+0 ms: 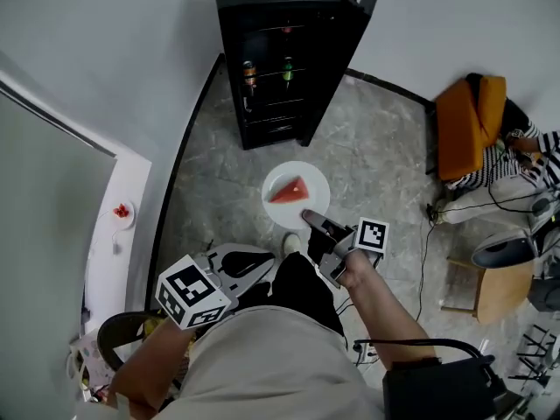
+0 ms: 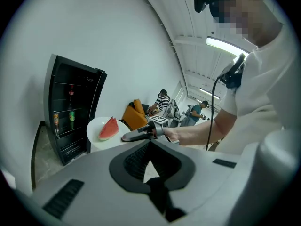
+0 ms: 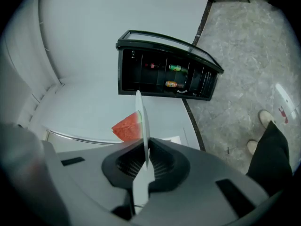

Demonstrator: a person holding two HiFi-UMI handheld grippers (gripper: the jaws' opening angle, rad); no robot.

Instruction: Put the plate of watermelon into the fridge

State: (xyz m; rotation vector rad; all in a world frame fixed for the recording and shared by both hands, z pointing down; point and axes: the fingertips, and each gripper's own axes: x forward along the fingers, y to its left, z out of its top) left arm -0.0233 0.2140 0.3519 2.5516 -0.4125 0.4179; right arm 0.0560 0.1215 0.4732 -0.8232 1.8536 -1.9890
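A white plate (image 1: 278, 175) with a red watermelon wedge (image 1: 290, 191) hangs above the stone floor, in front of the black fridge (image 1: 280, 51). The fridge door (image 1: 363, 7) stands open. My right gripper (image 1: 308, 217) is shut on the plate's near rim. In the right gripper view the plate (image 3: 139, 112) shows edge-on between the pads, with the wedge (image 3: 127, 127) to its left and the fridge (image 3: 164, 79) beyond. My left gripper (image 1: 262, 268) stays low and left of the plate, shut and holding nothing. The left gripper view shows the plate (image 2: 96, 126), the wedge (image 2: 109, 129) and the fridge (image 2: 70, 112).
Cans and bottles (image 1: 250, 75) stand on the fridge shelves. A person sits by an orange chair (image 1: 468, 125) at the right, near a wooden stool (image 1: 499, 291) and floor cables. A white ledge (image 1: 121, 210) runs along the left wall. A black bag (image 1: 437, 383) lies at the lower right.
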